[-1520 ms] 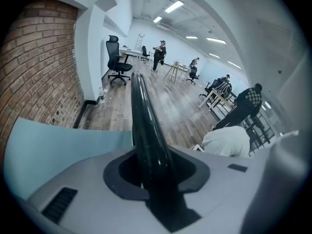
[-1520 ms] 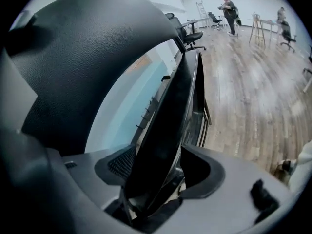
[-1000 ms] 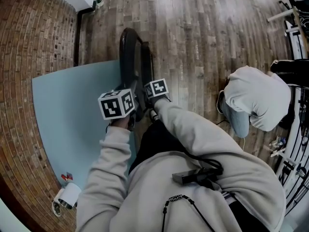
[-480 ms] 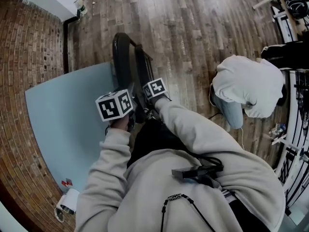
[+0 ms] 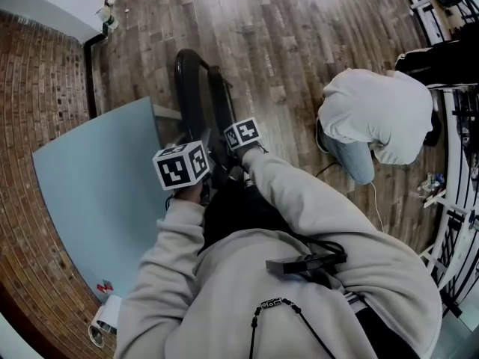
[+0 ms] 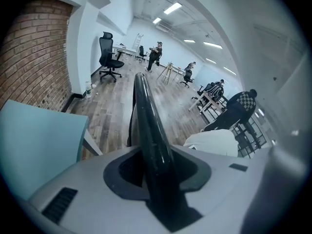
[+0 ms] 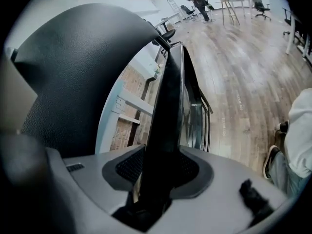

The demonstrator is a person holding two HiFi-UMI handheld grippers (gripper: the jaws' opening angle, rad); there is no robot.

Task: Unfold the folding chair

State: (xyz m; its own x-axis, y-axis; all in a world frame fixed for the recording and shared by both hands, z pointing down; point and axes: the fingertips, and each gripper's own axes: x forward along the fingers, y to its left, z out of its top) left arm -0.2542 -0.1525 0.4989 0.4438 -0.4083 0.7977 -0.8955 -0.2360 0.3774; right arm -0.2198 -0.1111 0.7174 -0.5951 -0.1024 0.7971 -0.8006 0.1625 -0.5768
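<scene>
Standing folded, the folding chair (image 5: 191,88) runs lengthwise away beside a worktop (image 5: 97,178); the left gripper (image 6: 156,179) fingers, just easing wider, and the right gripper (image 7: 156,179) fingers pinch its frame.

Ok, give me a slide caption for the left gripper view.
Left claw, jaws just eased wider, gripping the black frame tube of the folding chair.
</scene>
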